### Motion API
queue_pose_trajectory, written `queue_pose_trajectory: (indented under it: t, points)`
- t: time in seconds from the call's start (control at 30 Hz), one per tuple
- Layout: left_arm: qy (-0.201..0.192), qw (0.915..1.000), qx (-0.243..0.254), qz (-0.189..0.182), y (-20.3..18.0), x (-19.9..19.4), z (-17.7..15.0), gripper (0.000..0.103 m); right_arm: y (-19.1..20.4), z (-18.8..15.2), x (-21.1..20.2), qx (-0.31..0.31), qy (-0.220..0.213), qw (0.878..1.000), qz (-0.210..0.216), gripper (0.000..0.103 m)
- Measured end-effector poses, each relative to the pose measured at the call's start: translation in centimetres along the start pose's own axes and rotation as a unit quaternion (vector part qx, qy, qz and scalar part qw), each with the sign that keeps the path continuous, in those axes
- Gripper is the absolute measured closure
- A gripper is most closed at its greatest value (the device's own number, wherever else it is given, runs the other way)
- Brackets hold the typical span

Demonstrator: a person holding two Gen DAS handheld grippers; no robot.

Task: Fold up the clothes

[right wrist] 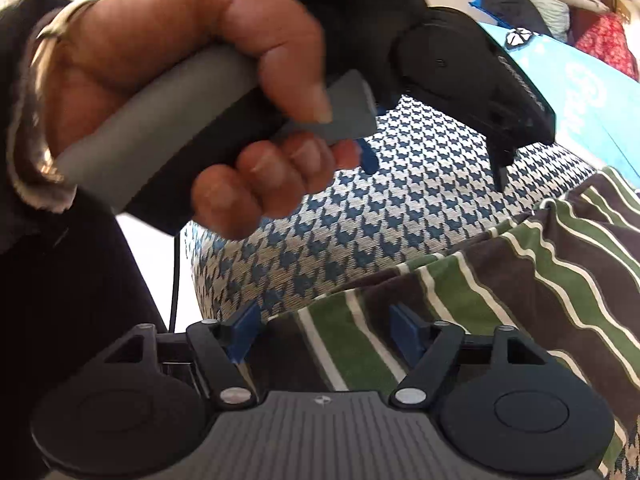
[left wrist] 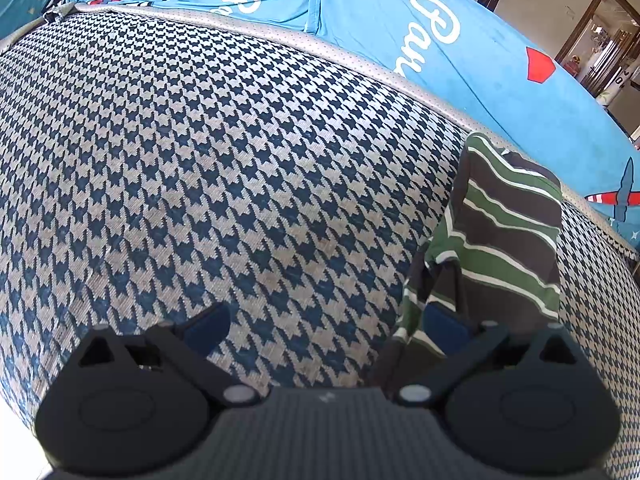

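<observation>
Here, white script reading "Pau" is seen on a blue sheet (left wrist: 500, 72). Both the left gripper (left wrist: 326, 332) and the right gripper (right wrist: 326, 334) are held with jaws apart, a striped garment (right wrist: 500, 292) lying loose between the right's.

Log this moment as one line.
task: fold clothes | left tongs: open, right finger by striped shirt | right tongs: open over shirt edge | surface: checked cushion
</observation>
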State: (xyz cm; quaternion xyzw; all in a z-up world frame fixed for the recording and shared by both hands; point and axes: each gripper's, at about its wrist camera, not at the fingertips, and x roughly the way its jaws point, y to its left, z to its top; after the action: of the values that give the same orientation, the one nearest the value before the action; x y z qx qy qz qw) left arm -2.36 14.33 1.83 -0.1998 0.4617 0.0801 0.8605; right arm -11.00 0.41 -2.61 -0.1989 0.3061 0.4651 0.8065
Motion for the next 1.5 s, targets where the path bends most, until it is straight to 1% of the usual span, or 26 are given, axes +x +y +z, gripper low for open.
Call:
queue_pose_trajectory:
  t: [0.07,0.13,0.27,0.37,0.4,0.5,0.63,0.73,0.87,1.1,1.2,1.23,1.27,1.3,1.33,1.4,1.47,1.5]
  points:
    - [-0.001,1.0,0.004,-0.007,-0.2,0.0,-0.1,0.0,0.9,-0.4,0.1,-0.025,-0.001,1.0,-0.015,0.026]
    - [-0.003,0.9999,0.012,-0.01,-0.5,0.0,-0.1,0.0,0.9,-0.4,0.1,-0.025,-0.002,1.0,-0.019,0.026]
    - [-0.003,0.9998,0.02,-0.009,-0.8,0.1,-0.2,0.0,0.1,0.1,-0.4,-0.008,0.006,1.0,-0.003,0.025]
    - [-0.002,0.9999,0.015,-0.007,-0.6,0.2,-0.1,0.0,-0.4,0.5,-0.8,-0.012,0.02,1.0,0.015,0.026]
    - [-0.002,0.9999,0.014,-0.005,-0.6,0.3,-0.1,0.0,-0.6,0.6,-1.0,-0.013,0.024,1.0,0.014,0.026]
    - [-0.005,0.9999,0.009,0.002,-0.3,0.2,0.0,0.0,-1.1,0.7,-1.4,-0.018,0.035,0.999,0.002,0.026]
    - [-0.007,0.9999,0.007,0.006,-0.2,0.2,0.0,0.0,-2.4,0.9,-1.9,-0.017,0.051,0.997,-0.048,0.026]
    - [-0.008,0.9999,0.011,0.007,-0.5,0.4,-0.1,0.0,-4.4,1.2,-2.9,0.023,0.042,0.997,-0.061,0.026]
    - [-0.004,0.9999,0.013,0.007,-0.9,0.7,-0.1,0.0,-6.4,1.6,-3.7,0.078,0.034,0.994,-0.066,0.025]
    - [0.002,0.9997,0.022,0.005,-1.9,1.2,-0.3,0.0,-10.1,1.3,-4.3,0.128,0.03,0.983,-0.128,0.026]
    - [0.007,0.9996,0.026,0.004,-2.4,1.6,-0.5,0.0,-10.7,0.9,-5.2,0.143,0.025,0.979,-0.145,0.027]
    - [0.008,0.9996,0.028,0.004,-2.5,1.7,-0.5,0.0,-11.1,0.8,-5.4,0.146,0.024,0.978,-0.15,0.029]
    - [0.009,0.9995,0.029,0.004,-2.7,1.8,-0.6,0.0,-11.4,0.6,-5.4,0.148,0.023,0.976,-0.156,0.036]
    - [0.01,0.9995,0.031,0.004,-2.8,1.8,-0.7,0.0,-11.6,0.5,-5.4,0.15,0.024,0.975,-0.161,0.04]
    - [0.01,0.9994,0.033,0.004,-3.0,1.9,-0.7,0.0,-11.9,0.4,-5.5,0.153,0.026,0.974,-0.165,0.047]
    - [0.012,0.9992,0.038,0.004,-3.4,2.1,-0.9,0.0,-12.5,0.1,-5.5,0.164,0.027,0.971,-0.171,0.054]
    - [0.013,0.999,0.043,0.004,-3.8,2.3,-1.0,0.0,-13.1,-0.3,-5.6,0.175,0.026,0.968,-0.177,0.065]
    - [0.013,0.9989,0.045,0.004,-3.9,2.3,-1.0,0.0,-13.4,-0.4,-5.7,0.181,0.025,0.967,-0.18,0.066]
